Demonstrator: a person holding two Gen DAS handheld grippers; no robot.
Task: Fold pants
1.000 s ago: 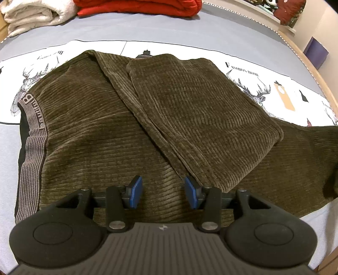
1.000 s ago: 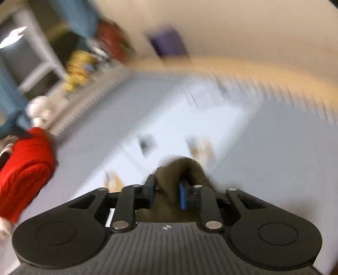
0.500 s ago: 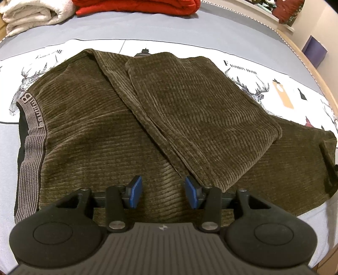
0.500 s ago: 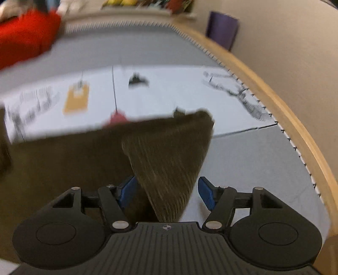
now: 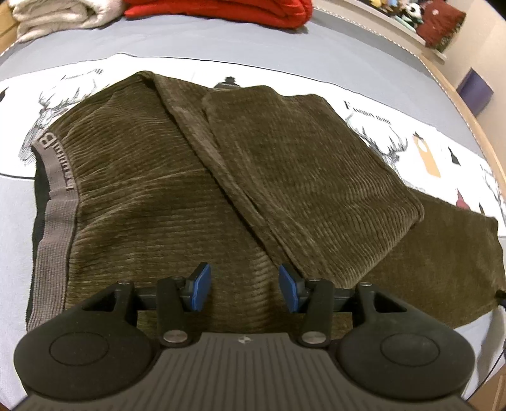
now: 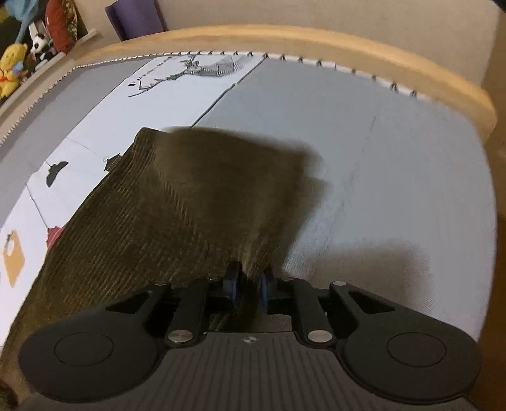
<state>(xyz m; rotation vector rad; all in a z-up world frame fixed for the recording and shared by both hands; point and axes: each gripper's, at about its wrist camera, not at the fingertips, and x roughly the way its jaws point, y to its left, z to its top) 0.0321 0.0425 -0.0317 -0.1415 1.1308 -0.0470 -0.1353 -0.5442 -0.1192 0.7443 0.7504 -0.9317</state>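
Left wrist view, the step: The pants lie flat on the bed, just ahead of the left claw. One leg is already folded over, ahead and to the right of the claw. I judge that the next fold brings the far leg end across, so this claw should stay low over the near edge and pin the cloth only if it slides.
Left wrist view, the claw: The jaws stand about half open and are opening a little. Nothing is between the pads; the fabric shows behind the gap, and I cannot tell if the tips touch it.
Left wrist view, around: The grey waistband is to the left of the claw. A red blanket and a white towel are far ahead, well apart.
Right wrist view, the step: The right claw has the leg end just ahead of it. To do this well, take both layers, lift the cloth off the bed before moving, and keep the edge straight.
Right wrist view, the claw: The jaws are narrow and are closing, with the brown fabric between them. The cloth here is blurred. The wooden bed rim is far ahead.
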